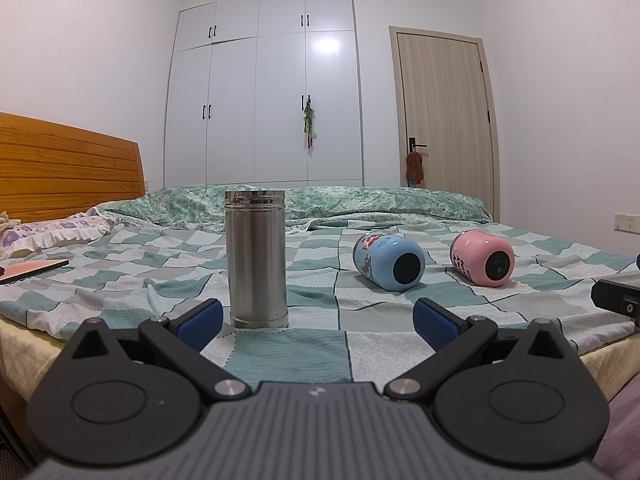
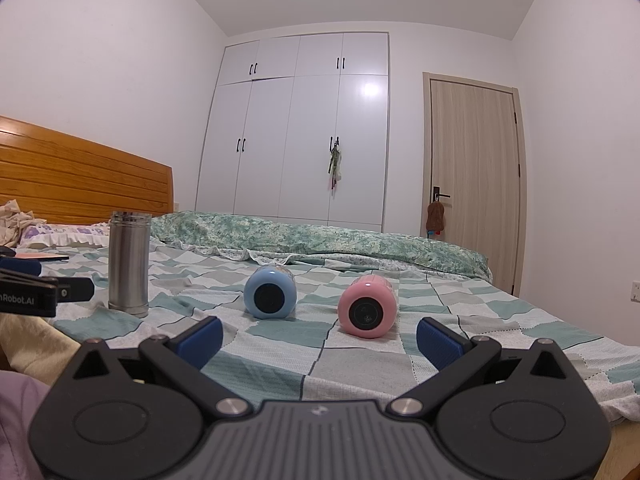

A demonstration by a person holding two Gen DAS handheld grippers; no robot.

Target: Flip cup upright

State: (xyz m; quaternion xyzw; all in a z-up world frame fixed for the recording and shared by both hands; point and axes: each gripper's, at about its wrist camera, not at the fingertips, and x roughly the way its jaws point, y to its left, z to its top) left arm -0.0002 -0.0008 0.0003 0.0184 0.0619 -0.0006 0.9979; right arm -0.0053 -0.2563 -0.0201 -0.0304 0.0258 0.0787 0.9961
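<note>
Three cups are being seen on the bed [image 1: 320, 344], counted from left to right: one steel cup [image 1: 256, 258], one blue cup [image 1: 388, 262] and one pink cup [image 1: 482, 258]. The steel cup is standing upright near the bed's front edge, a plain brushed cylinder with a ridged band at its top. The blue cup is lying on its side in the middle of the checked sheet, its round dark base being turned toward the cameras and a cartoon print being shown on its wall. The pink cup is lying on its side just to the right of the blue one, apart from it, with the same dark round base facing forward and red lettering on its side.

Two claws are being held low in front of the bed. The left claw [image 1: 318, 320] is being kept wide apart, nothing being gripped; the steel cup is standing just beyond its left blue pad [image 1: 200, 320]. The right claw [image 2: 320, 336] is likewise being held wide and is gripping nothing; in its view the pink cup [image 2: 368, 306] is lying just beyond the gap, with the blue cup [image 2: 270, 292] to its left.

One wooden headboard [image 1: 68, 164], one white wardrobe [image 1: 264, 92] and one door [image 1: 444, 116] are being seen behind.
</note>
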